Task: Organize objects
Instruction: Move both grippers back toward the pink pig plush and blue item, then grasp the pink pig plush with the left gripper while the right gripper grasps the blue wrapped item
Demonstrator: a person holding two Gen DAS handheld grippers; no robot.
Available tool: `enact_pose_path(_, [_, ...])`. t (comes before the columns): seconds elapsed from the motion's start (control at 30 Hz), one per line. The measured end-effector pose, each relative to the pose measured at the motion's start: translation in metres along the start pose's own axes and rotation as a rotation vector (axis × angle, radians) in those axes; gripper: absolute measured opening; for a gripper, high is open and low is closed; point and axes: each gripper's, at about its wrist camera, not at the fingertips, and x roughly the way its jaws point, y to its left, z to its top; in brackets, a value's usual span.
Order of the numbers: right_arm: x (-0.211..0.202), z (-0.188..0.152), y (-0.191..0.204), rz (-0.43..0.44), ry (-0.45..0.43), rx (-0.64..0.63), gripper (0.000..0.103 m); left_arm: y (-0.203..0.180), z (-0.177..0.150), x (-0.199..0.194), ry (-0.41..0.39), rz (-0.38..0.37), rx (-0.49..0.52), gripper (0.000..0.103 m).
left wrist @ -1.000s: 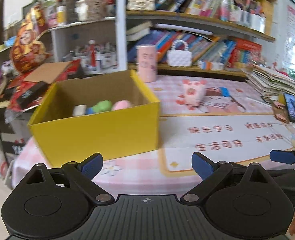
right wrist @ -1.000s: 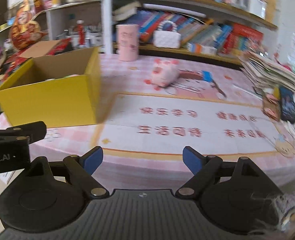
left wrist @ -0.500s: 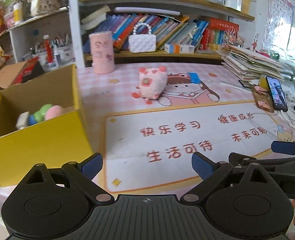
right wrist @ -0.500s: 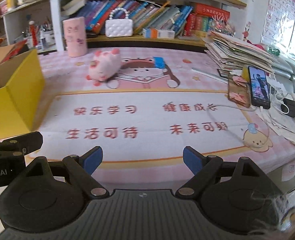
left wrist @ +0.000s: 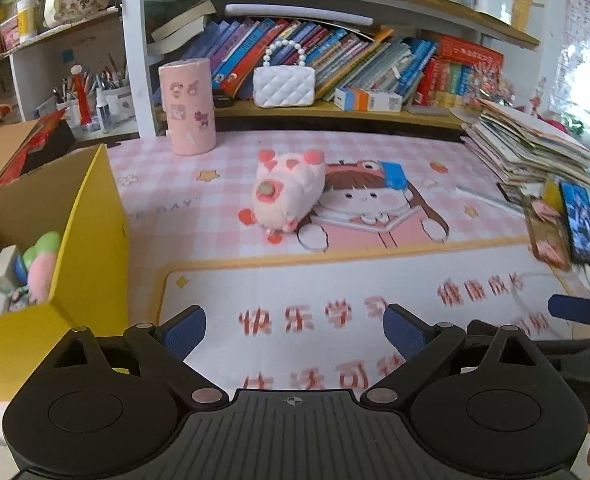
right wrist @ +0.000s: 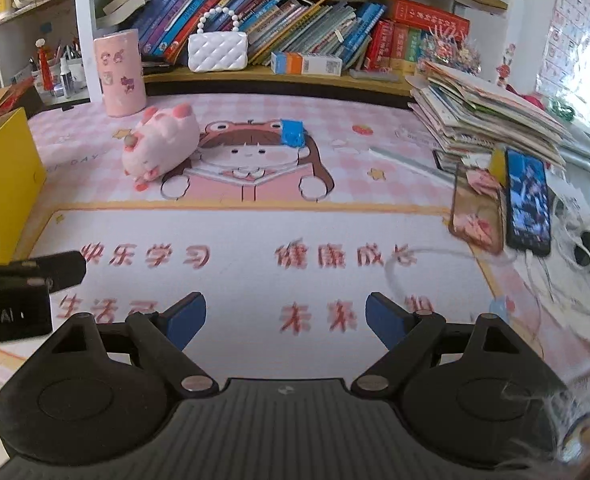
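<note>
The plush toy (left wrist: 287, 192) lay on the tabletop (left wrist: 375, 280); left of it stood the open box (left wrist: 91, 240) holding small toys (left wrist: 41, 264), behind it the cylinder (left wrist: 187, 106) and bookshelf (left wrist: 335, 108), and far right of it the paper stack (left wrist: 531, 148) and phones (left wrist: 581, 224).

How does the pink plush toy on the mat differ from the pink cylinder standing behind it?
The pink plush toy lies on its side on the mat, soft and lumpy with red hearts and feet; the pink cylinder stands upright near the shelf, smooth-sided with small stickers. The toy sits out in the open, nearer the grippers; the cylinder is farther back, close to the white purse. Both are pale pink, outside the yellow box, and untouched.
</note>
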Motion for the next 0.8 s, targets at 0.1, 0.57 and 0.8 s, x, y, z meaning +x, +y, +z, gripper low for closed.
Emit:
enact_pose_path(0.1, [0.014,0.012,-0.01,0.019,-0.013,-0.008,0.087,-0.006,0.016,0.012,0.001,0.02,-0.01,0.097])
enact_pose_path(0.57, [0.105,0.096,-0.041,0.097,-0.066,0.006,0.082,-0.019,0.083,0.087,-0.022,0.121,-0.084,0.097])
enact_pose_path(0.8, [0.156,0.13,-0.042,0.146,-0.077,-0.007,0.076,-0.016,0.103,0.131,-0.018,0.143,-0.112,0.097])
